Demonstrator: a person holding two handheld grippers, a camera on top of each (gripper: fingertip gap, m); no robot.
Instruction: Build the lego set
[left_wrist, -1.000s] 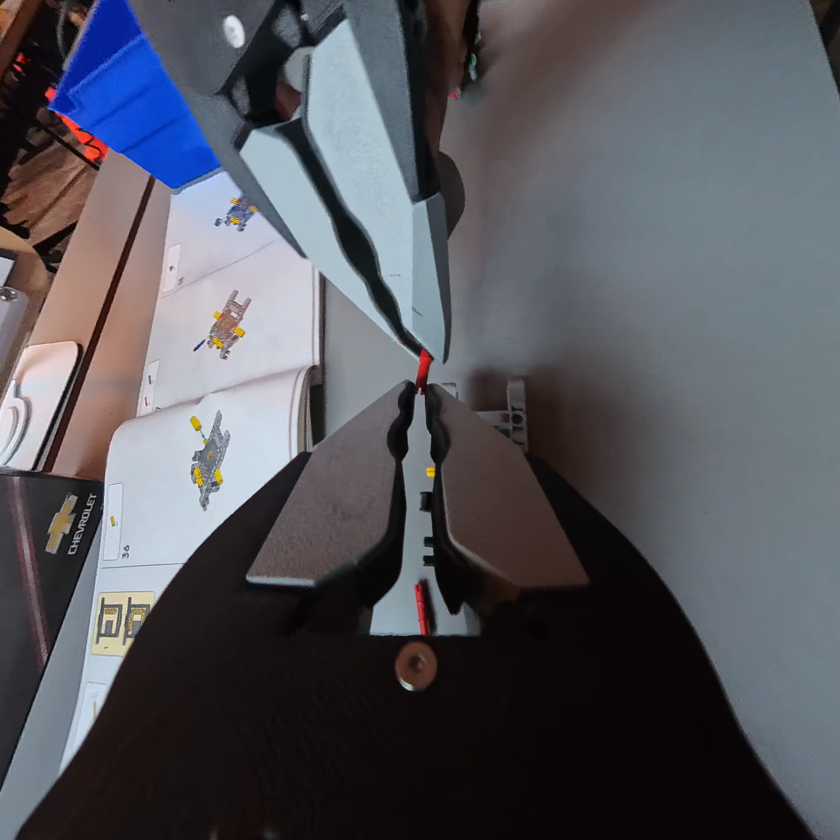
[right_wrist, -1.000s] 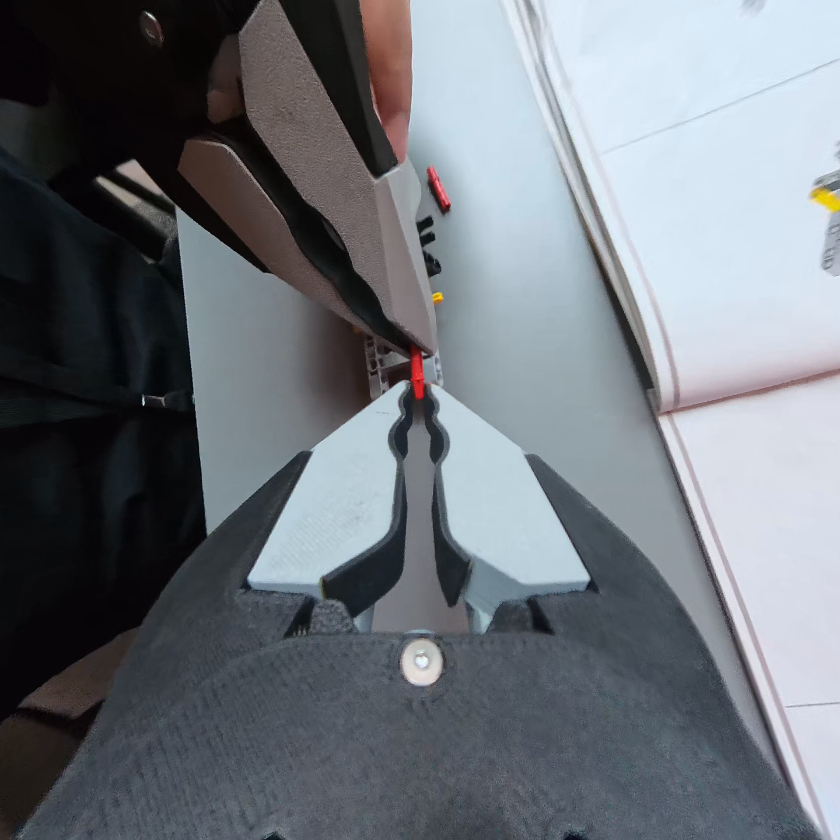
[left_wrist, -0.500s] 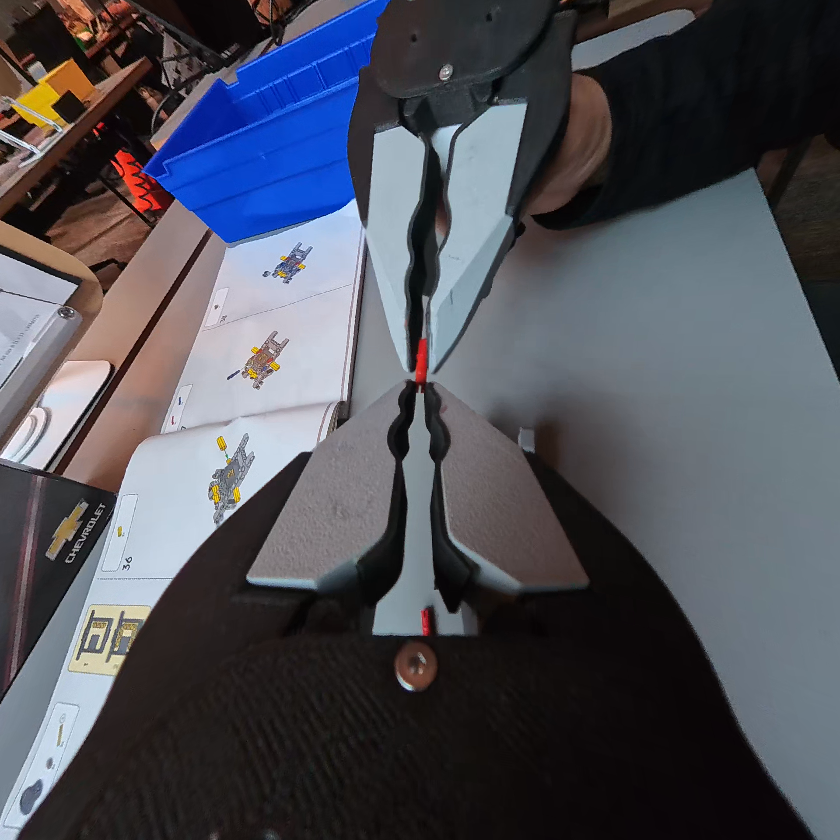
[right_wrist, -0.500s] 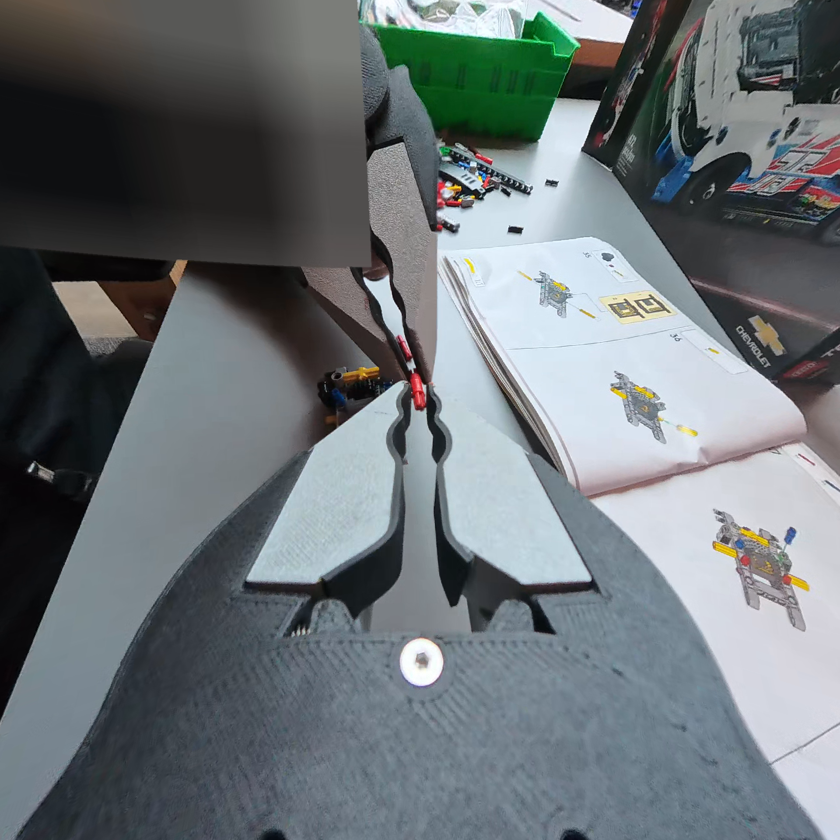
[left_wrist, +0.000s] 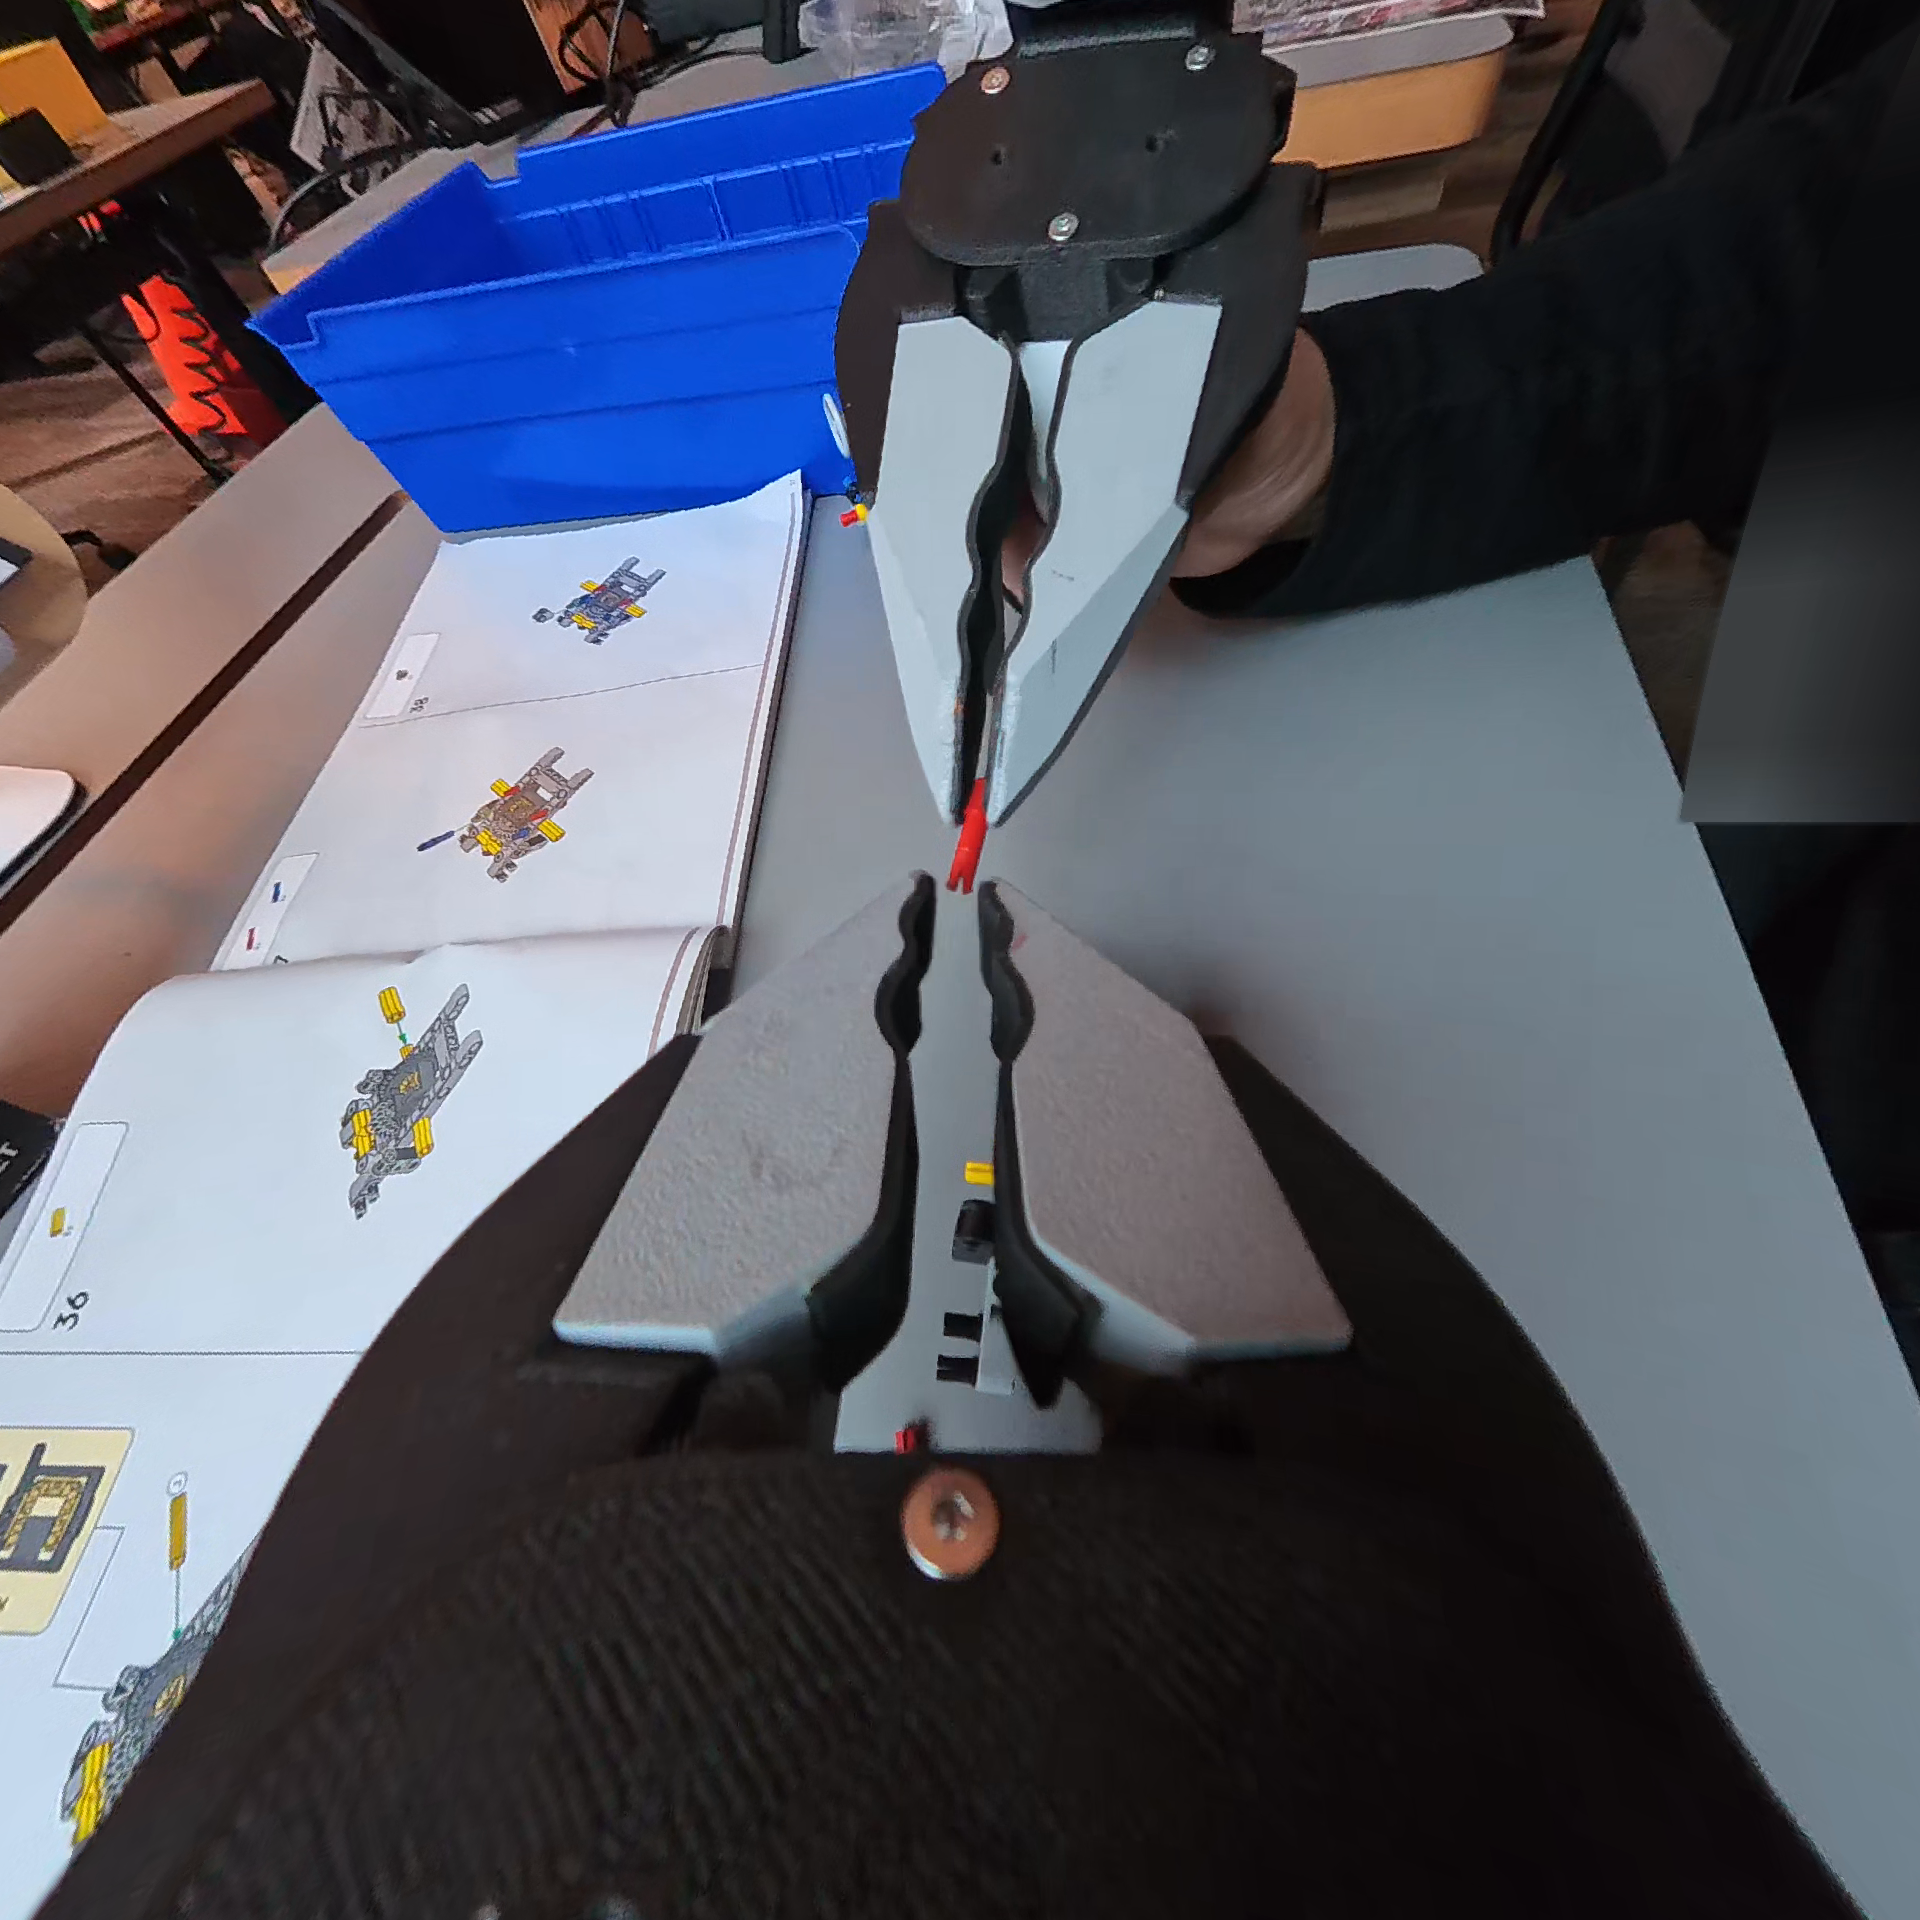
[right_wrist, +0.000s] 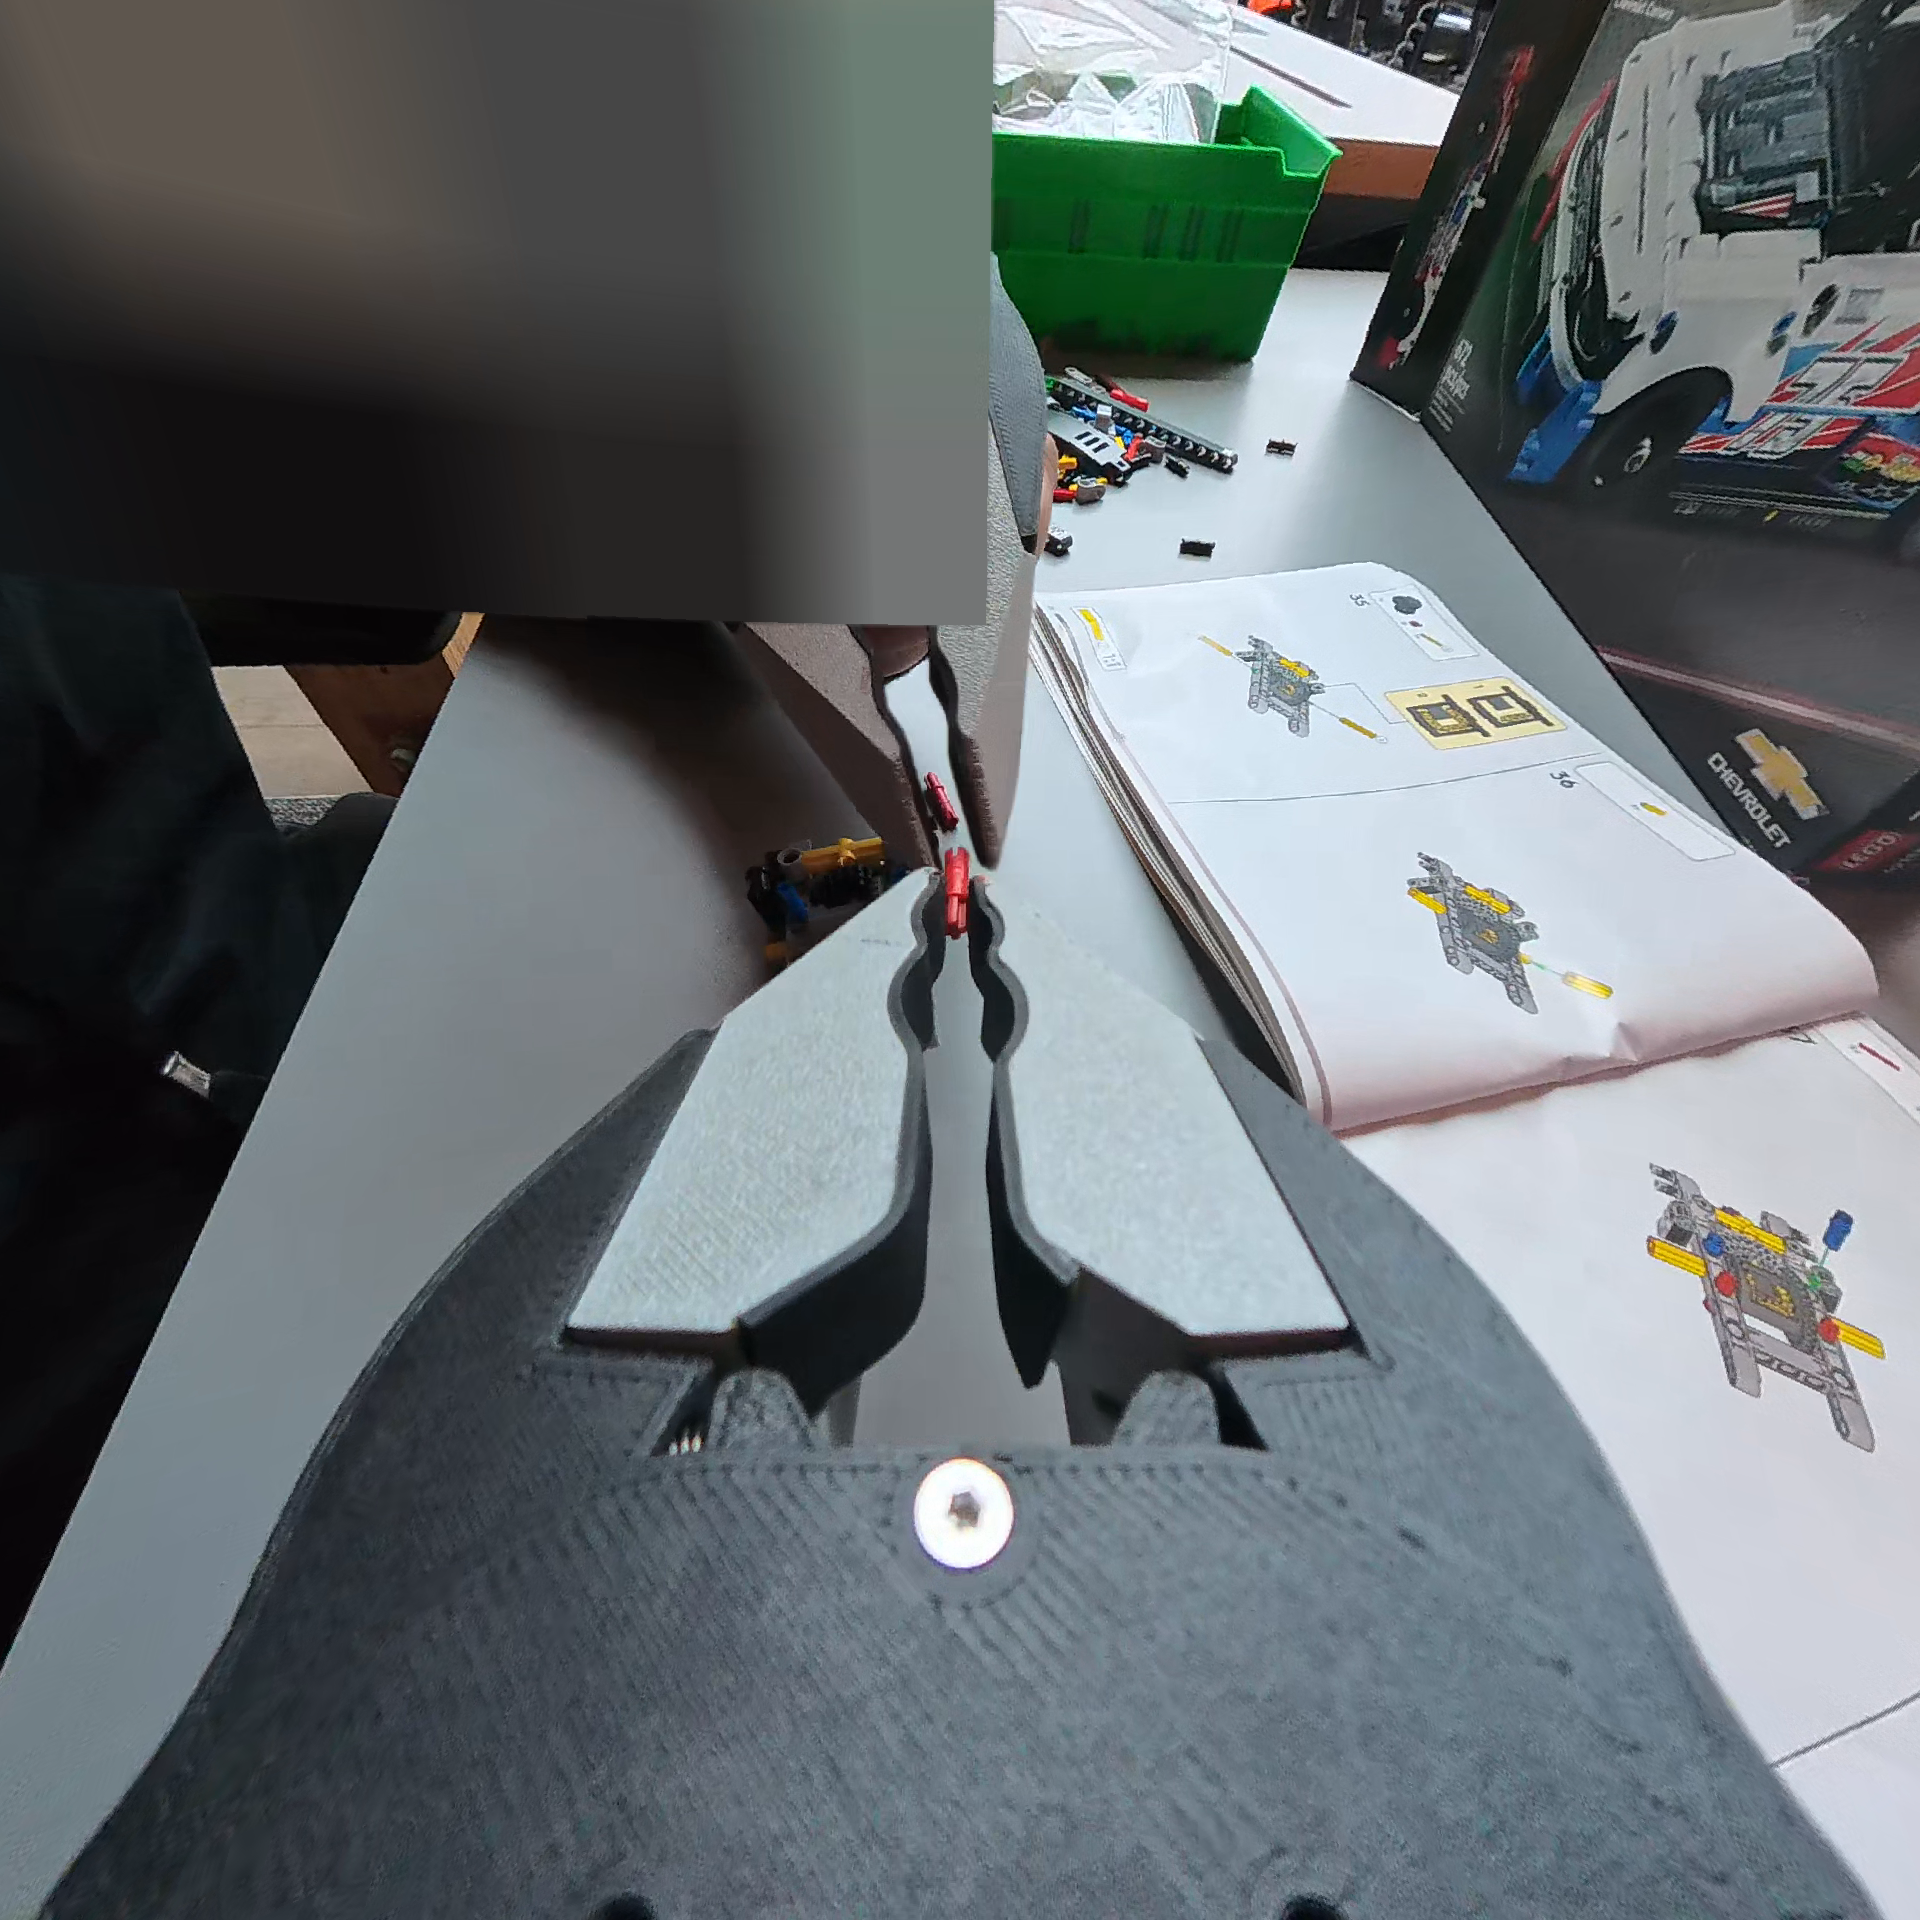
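Note:
A small red pin (left_wrist: 968, 840) is pinched at the tips of my right gripper (left_wrist: 972, 817), which points toward my left gripper (left_wrist: 954, 896) from across the grey table (left_wrist: 1351, 935). My left gripper's jaws stand slightly apart, with the pin's free end just at their tips. In the right wrist view my right gripper (right_wrist: 956, 896) is shut on the red pin (right_wrist: 955, 896), and the left gripper (right_wrist: 961, 847) faces it tip to tip. A small black, yellow and blue assembly (right_wrist: 821, 883) lies on the table beside the tips. Another red pin (right_wrist: 940, 800) lies beyond.
An open instruction booklet (left_wrist: 540, 790) lies along the table, with a blue bin (left_wrist: 582, 343) behind it. The right wrist view shows a green bin (right_wrist: 1143, 239), scattered loose pieces (right_wrist: 1132, 436) and the set's box (right_wrist: 1714, 312). Small black and yellow pieces (left_wrist: 971, 1231) lie under my left gripper. My left and right fingertips are right by each other.
Both grippers tilted up from the table and drew slightly apart. My left gripper's jaws opened and let go of the red pin, which stays in the right gripper.

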